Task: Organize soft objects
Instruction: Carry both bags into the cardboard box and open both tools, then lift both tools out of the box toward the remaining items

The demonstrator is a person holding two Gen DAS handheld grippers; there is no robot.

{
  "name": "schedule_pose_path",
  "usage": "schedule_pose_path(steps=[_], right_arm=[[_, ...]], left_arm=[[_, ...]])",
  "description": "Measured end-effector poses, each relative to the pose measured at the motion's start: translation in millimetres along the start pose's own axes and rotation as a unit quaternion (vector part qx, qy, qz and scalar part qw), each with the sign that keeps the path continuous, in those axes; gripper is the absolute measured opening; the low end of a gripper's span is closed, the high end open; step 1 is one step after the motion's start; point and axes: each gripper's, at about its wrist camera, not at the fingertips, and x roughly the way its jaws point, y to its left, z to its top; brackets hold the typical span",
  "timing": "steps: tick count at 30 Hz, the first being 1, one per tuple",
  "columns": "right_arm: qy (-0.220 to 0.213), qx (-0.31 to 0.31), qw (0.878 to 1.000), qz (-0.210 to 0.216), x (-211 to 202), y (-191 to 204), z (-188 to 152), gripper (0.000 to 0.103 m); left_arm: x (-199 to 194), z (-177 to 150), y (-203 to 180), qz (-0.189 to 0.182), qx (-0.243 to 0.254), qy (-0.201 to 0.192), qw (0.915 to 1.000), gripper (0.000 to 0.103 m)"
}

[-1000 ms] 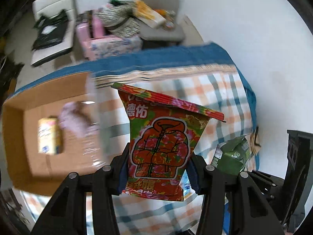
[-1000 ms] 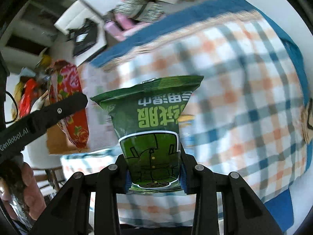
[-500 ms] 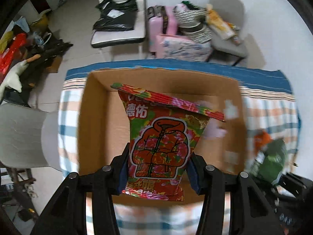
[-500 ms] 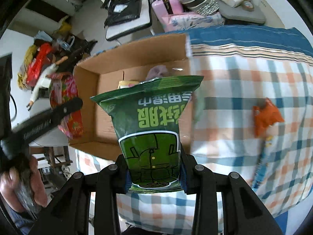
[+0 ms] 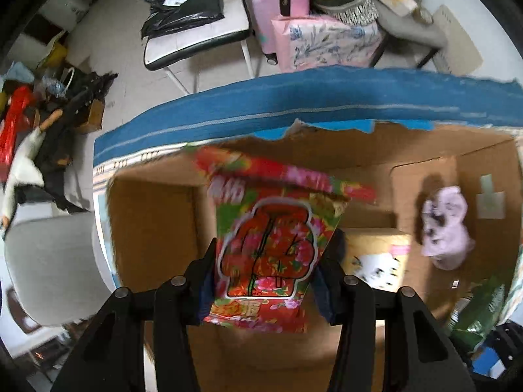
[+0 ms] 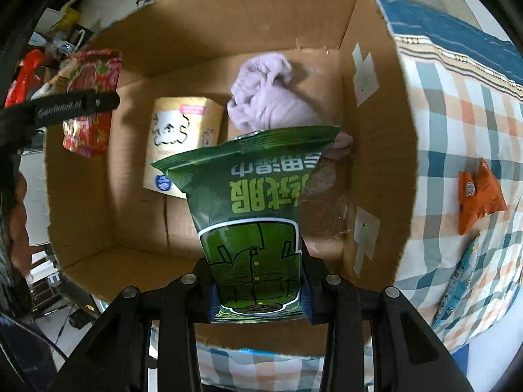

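Note:
My left gripper [image 5: 264, 281] is shut on a red floral snack bag [image 5: 268, 245] and holds it over the open cardboard box [image 5: 150, 225]. My right gripper [image 6: 258, 290] is shut on a green snack bag [image 6: 251, 202] above the same box [image 6: 376, 170]. The red bag [image 6: 90, 104] and the left gripper also show at the left of the right wrist view. Inside the box lie a yellow pack [image 6: 183, 143] and a crumpled lilac cloth [image 6: 264, 91]; both also show in the left wrist view, the pack [image 5: 376, 258] and the cloth [image 5: 444, 228].
The box stands on a checked tablecloth [image 6: 457, 130] with a blue border. An orange packet [image 6: 477, 196] and a blue-yellow wrapper [image 6: 461, 281] lie on the cloth right of the box. Chairs, a pink suitcase [image 5: 281, 3] and bags stand beyond the table.
Both grippers have moved left from above the tablecloth to above the box, each still holding its bag. The box interior now fills both views.

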Motion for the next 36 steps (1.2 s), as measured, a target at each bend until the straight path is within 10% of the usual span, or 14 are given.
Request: schedule_pose_path(steps=[15, 30, 36], right_arm=[[-0.010, 0.003, 1.000, -0.002, -13, -3, 1, 0.065], [-0.058, -0.034, 0.998, -0.020, -63, 12, -37, 0.068], [-0.086, -0.052, 0.994, -0.029, -84, 18, -63, 0.095]], left_arm=[[-23, 3, 11, -0.005, -0.025, -0.011, 0.9996, 0.048], [-116, -118, 13, -0.066, -0.099, -0.081, 0.9896, 0.049], [-139, -150, 8, -0.058, -0.112, -0.108, 0.9862, 0.081]])
